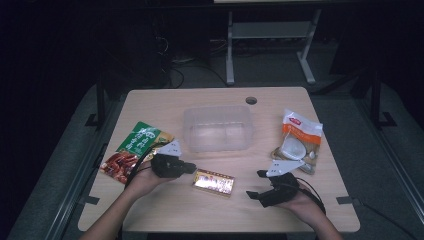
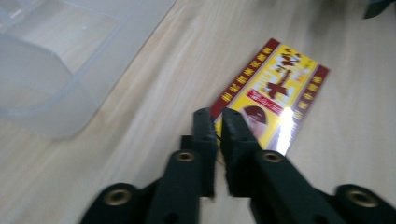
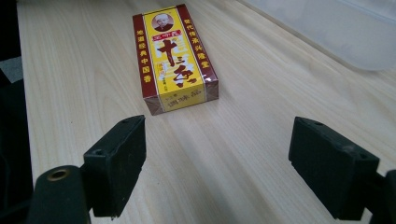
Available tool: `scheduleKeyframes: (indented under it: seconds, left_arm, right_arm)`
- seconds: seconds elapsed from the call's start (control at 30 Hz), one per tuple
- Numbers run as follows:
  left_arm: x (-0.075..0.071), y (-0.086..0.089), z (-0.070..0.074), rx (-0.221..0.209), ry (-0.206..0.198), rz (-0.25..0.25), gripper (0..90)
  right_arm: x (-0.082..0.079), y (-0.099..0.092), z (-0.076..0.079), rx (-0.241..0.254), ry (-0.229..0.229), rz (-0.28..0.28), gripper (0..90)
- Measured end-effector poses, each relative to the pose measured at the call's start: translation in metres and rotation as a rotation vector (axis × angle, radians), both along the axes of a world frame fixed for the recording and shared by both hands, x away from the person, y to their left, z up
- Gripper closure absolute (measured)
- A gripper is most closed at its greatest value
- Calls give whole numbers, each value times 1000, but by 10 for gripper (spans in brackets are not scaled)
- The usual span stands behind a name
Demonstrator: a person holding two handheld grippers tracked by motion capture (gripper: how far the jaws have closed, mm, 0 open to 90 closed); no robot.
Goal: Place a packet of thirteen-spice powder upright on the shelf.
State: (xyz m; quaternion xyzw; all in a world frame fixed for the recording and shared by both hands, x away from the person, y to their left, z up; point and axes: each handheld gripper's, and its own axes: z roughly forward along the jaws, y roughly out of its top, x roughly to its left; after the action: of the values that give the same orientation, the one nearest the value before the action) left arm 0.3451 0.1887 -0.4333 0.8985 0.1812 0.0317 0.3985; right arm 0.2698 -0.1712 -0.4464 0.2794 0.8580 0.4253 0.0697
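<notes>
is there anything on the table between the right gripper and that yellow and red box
Nothing visible. In the right gripper view, bare wood lies between the open right gripper and the box. The shut left gripper is at the box's opposite end.

Black grippers (image 1: 192,169), brass screws, grey plates, trailing black cables

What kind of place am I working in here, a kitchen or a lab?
Most likely a lab or recording room, not a kitchen: a bare wooden table with a cable hole, dark surroundings with cables on the floor, and a grey metal frame behind. Packaged food and an empty clear bin look like staged props.
</notes>
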Motion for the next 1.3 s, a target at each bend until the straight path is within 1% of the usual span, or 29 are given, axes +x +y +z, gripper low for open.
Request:
scheduleKeyframes:
  seconds: [0.03,0.07,0.13,0.17,0.27,0.3,0.33,0.37,0.4,0.47,0.5,0.57,0.6,0.63,0.67,0.73,0.8,0.87,0.9,0.93,0.97,1.0,1.07,1.1,1.13,1.17,1.2,1.23,1.3]
  left_arm:
    - [2,-4,0,5,-2,4,895]
    - [5,-7,0,-5,1,6,896]
    - [10,-15,-2,12,0,-3,897]
    - [12,-19,-3,20,-8,-5,897]
    - [17,-27,-8,24,-9,-7,897]
    - [17,-28,-10,28,0,-2,897]
    - [17,-28,-10,28,0,-2,897]
    - [17,-28,-12,53,3,-10,897]
    - [17,-28,-12,53,3,-10,897]
    - [18,-25,-12,52,20,-6,897]
    - [18,-24,-12,53,19,-6,897]
    - [17,-23,-12,50,29,-7,897]
    - [16,-21,-12,51,30,-12,897]
    - [15,-20,-12,47,40,-13,897]
    - [14,-19,-12,47,39,-17,897]
    - [12,-18,-13,50,51,-21,897]
    - [11,-17,-12,58,53,-26,897]
    - [8,-16,-13,55,61,-33,897]
    - [4,-14,-13,57,71,-39,897]
    - [4,-14,-13,57,71,-39,897]
    - [1,-13,-12,61,77,-46,897]
    - [1,-13,-12,61,77,-46,897]
    - [-2,-11,-12,63,64,-49,895]
    - [-2,-10,-11,61,63,-40,873]
    - [-2,-9,-10,61,64,-31,826]
    - [-2,-7,-9,55,69,-22,794]
    - [-2,-7,-9,55,69,-22,768]
    - [-2,-5,-7,52,66,-25,733]
    - [-7,2,-1,30,70,-12,655]
  right_arm:
    - [0,0,0,-2,-2,1,188]
    - [0,0,0,-3,-6,2,189]
    - [0,-1,-1,-4,-5,2,189]
    - [0,-1,0,-5,-3,0,189]
    - [0,-1,0,-7,3,-5,189]
    - [0,-1,-1,-7,-1,-3,189]
    - [0,-1,-1,-6,-2,-3,189]
    - [0,-2,-1,-3,0,-4,190]
    - [0,-2,-1,-3,0,-4,191]
    - [0,-3,-1,-6,4,-5,192]
    - [1,-3,-1,-6,4,-5,192]
    - [1,-3,-1,-7,4,-3,192]
    - [0,-3,-1,-8,2,-2,192]
    - [0,-3,-1,-8,-3,3,193]
    - [0,-3,-1,-9,-1,2,194]
    - [-1,-2,-1,-10,3,2,194]
    - [0,-2,-1,-11,3,4,194]
    - [0,-2,-1,-12,0,8,195]
    - [0,-3,-1,-12,-3,10,195]
    - [-1,-3,-1,-12,-6,15,194]
    - [-1,-3,-1,-11,-7,20,193]
    - [-1,-3,-1,-11,-7,20,193]
    - [-1,-2,0,-15,-12,45,187]
    - [-1,-1,0,-17,-11,59,187]
    - [0,0,1,-24,-6,71,184]
    - [1,1,2,-27,-13,91,179]
    - [1,1,2,-27,-13,91,179]
    - [4,2,4,-25,-14,123,159]
    - [8,4,6,-15,-20,155,148]
